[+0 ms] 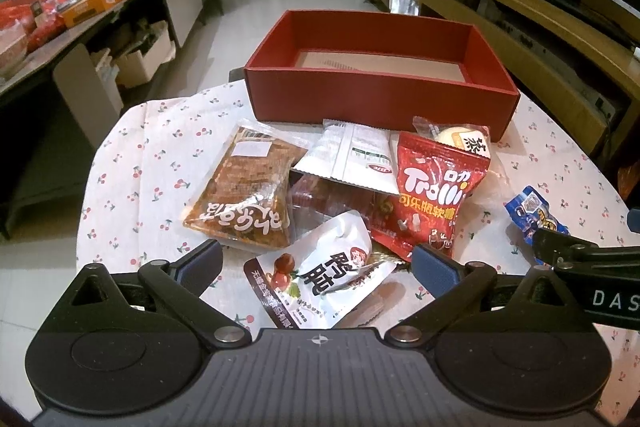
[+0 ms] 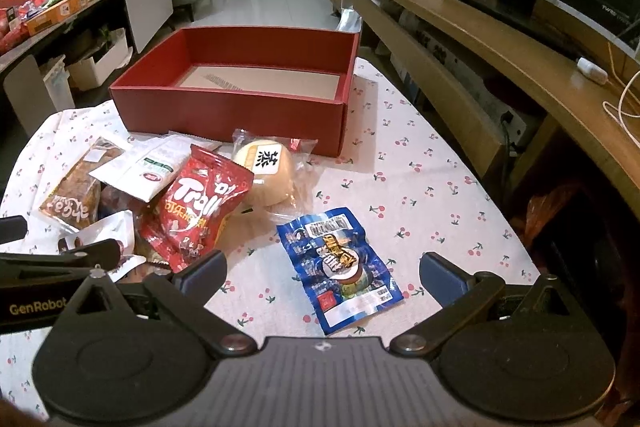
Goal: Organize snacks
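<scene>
Cherry-printed cloth point(image 2: 400, 163) is covering a round table in a cluttered living room, with a red box point(image 2: 224, 107) sitting open and bare at the far edge. Left to right, the snack heap is lying just in front of the box: a brown packet point(image 1: 244, 195), a white sachet point(image 1: 348, 159), a white pouch point(image 1: 324, 267) nearest the viewer, a red Trolli bag point(image 1: 432, 195) and a wrapped bun point(image 2: 266, 171) touching the bag's right side. Apart from the heap, a blue packet point(image 2: 340, 263) is lying flat on the cloth.

The left gripper point(image 1: 316, 263) is hovering with its jaws spread wide, the white pouch lying directly between and below its fingers. The right gripper point(image 2: 322, 273) is likewise holding its jaws well apart, framing the blue packet.

Key relation: the blue packet is lying straight ahead of the right gripper, its long axis running near-to-far and slightly leftward, so the fingers are straddling its short width. The right hand is judged nearer to it; the box is lying beyond and to the left.
</scene>
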The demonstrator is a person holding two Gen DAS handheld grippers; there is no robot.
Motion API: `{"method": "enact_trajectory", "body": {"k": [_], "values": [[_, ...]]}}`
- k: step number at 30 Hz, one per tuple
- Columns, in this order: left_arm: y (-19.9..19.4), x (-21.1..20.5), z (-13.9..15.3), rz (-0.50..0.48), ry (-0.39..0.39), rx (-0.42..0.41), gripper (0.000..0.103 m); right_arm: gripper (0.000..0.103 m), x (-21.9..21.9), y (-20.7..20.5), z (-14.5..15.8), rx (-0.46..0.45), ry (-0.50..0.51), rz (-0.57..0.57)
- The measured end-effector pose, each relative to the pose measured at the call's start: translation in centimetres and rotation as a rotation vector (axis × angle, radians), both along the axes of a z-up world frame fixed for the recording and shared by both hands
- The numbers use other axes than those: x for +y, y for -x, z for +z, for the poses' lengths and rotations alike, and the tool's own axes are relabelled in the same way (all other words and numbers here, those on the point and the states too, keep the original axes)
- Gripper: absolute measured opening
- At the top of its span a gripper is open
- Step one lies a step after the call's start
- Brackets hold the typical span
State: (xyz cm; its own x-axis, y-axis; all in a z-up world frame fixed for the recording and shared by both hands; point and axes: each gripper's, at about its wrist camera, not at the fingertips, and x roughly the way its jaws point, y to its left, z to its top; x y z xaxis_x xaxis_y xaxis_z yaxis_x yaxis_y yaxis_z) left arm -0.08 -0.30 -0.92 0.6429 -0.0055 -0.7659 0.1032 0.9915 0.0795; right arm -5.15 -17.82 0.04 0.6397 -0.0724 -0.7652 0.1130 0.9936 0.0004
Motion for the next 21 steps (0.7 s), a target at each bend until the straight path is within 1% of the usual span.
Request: {"method": "enact_trajectory", "body": {"k": [21], "values": [[-0.07, 0.36, -0.58, 0.012, 0.006, 0.027, 0.099, 0.103, 0.55, -0.22, -0.48, 0.032, -0.009, 0.023]]}}
